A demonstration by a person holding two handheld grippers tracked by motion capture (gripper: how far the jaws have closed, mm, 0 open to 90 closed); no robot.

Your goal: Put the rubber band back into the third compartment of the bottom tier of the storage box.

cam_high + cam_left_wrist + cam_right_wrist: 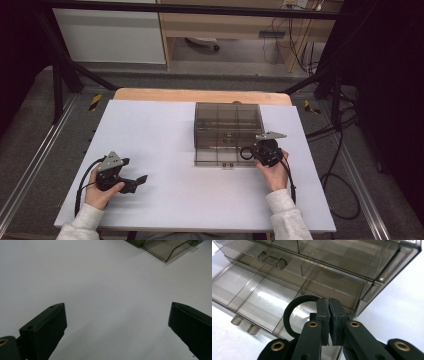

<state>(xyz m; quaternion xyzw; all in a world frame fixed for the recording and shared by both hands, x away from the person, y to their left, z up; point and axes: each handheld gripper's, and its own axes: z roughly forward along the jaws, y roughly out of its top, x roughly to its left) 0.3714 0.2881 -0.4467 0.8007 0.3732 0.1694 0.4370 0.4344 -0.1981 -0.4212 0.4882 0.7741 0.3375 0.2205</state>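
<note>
I had the right tool (328,315) clamped on a black ring (294,312) over the smoky compartment box's (227,132) near right corner; box at desk (165,200) centre-right. Left tool (117,327) gaped empty near the left edge.

A white table (165,200) with a wooden far edge stands on a grey floor (30,130). Black frame bars (65,65) rise around it. Beyond it are a white cabinet (107,35) and a wooden desk (230,25) with hanging cables (295,50). Black cables (345,175) trail over the floor at the right. The light is even and dim.
</note>
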